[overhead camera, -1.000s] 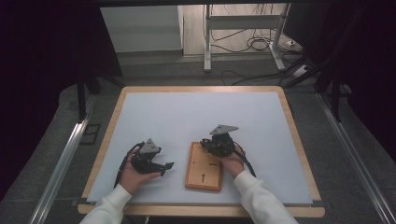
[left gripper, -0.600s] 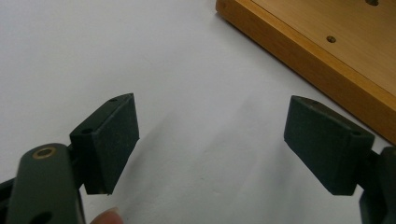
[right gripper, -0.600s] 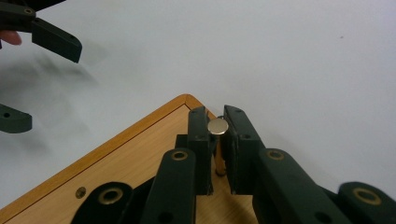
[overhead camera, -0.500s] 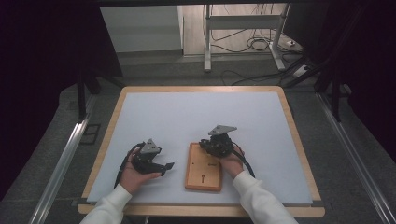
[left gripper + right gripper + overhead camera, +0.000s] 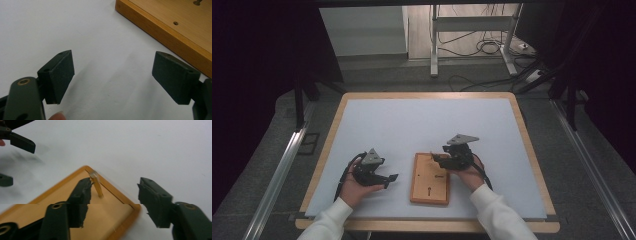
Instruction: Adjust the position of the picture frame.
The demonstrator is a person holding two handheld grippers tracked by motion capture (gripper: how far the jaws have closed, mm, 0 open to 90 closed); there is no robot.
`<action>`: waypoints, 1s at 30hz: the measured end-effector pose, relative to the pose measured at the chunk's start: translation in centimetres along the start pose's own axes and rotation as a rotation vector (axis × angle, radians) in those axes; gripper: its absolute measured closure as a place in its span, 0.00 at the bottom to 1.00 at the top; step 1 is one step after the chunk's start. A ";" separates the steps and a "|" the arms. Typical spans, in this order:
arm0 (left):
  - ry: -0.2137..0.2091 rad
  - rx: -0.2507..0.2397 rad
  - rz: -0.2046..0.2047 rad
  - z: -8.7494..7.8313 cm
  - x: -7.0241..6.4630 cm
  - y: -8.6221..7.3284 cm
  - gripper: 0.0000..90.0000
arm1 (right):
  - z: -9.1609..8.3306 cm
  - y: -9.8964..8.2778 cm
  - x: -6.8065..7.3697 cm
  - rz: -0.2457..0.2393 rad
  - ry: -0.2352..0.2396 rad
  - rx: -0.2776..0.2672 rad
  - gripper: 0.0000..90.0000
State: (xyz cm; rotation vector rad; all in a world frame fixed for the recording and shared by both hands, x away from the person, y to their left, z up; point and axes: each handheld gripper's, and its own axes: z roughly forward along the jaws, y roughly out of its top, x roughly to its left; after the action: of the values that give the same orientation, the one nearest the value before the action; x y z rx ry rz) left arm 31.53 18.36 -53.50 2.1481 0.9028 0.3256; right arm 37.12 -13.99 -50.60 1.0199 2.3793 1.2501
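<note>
Dark curtains and a grey floor with cables surround the table (image 5: pixel 532 150), whose white surface (image 5: pixel 422 125) sits inside a pale wooden rim; we see a wooden board (image 5: pixel 430 178) lying flat near the near edge, about midway between the left and right edges, with small holes in its face and a raised border. From the high view we find the left gripper (image 5: pixel 388 179) held in the left hand (image 5: pixel 354 186) near the near-left corner of the surface, just beside the board's left side but apart from it; in the left gripper view its jaws stand wide apart over bare white surface, nothing between them, and the board's edge runs across the upper right (image 5: pixel 170 32). We see the right gripper (image 5: pixel 438 158) in the right hand (image 5: pixel 469 175) over the board's far-right corner; in the right gripper view (image 5: pixel 113 195) its jaws are spread open above that corner, and a small upright peg (image 5: pixel 97 183) stands on the board just beside the left jaw; whether they touch we cannot tell; the picture there is blurred.
</note>
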 end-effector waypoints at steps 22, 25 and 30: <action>0.011 0.001 0.011 0.2 -0.3 0.0 0.20 | -11.5 -8.9 -2.6 0.047 -0.108 -0.017 0.36; 0.010 -0.005 0.015 0.2 -0.4 0.1 0.20 | -12.0 -9.2 -2.3 0.037 -0.097 -0.018 0.36; 0.013 -0.005 0.017 0.2 -0.4 0.1 0.21 | -11.8 -9.0 -2.0 0.019 -0.084 -0.008 0.35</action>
State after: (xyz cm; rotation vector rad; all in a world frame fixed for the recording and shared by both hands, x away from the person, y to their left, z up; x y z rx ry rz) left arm 31.45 17.93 -53.55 2.1530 0.8903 0.3498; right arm 28.20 -26.05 -51.01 1.0735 2.3048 1.1984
